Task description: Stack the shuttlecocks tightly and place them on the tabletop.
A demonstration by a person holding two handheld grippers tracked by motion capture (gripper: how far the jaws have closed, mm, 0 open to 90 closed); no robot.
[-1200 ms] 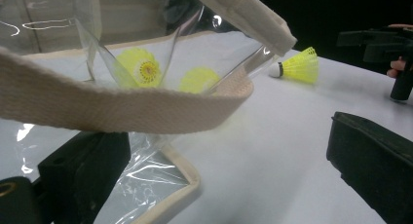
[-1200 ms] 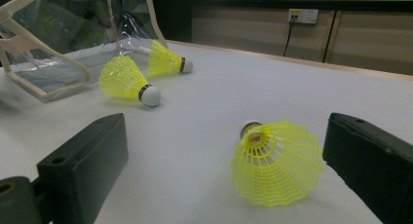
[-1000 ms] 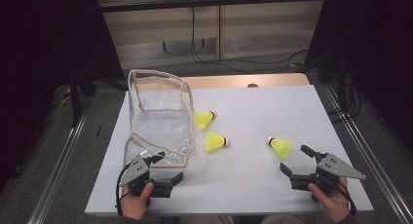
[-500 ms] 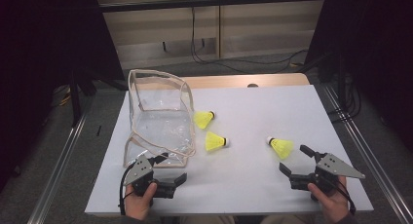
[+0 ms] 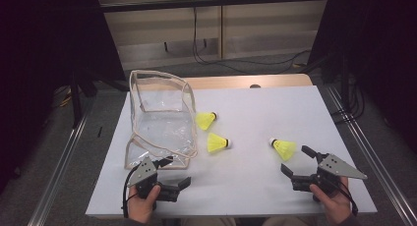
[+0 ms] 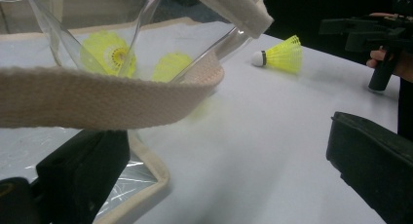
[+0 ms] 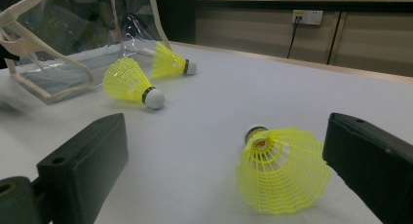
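Observation:
A clear plastic bag (image 5: 158, 119) with beige trim stands open at the table's left. Two yellow shuttlecocks (image 5: 205, 120) (image 5: 218, 143) lie just right of it, and a third (image 5: 284, 148) lies farther right. My left gripper (image 5: 175, 172) is open at the bag's near corner, its left jaw under the beige strap (image 6: 97, 100) and nothing gripped. My right gripper (image 5: 296, 160) is open just short of the third shuttlecock (image 7: 280, 168), which lies between and slightly ahead of its jaws, feathers toward me.
The white table top (image 5: 275, 108) has free room at the middle and far right. Its front edge runs right under both hands. A wooden strip (image 5: 236, 81) borders the far edge, with cables (image 5: 206, 49) on the floor beyond. Metal rails flank both sides.
My left gripper has edged slightly to the right near the bag's corner. The right gripper, bag and shuttlecocks stay where they were.

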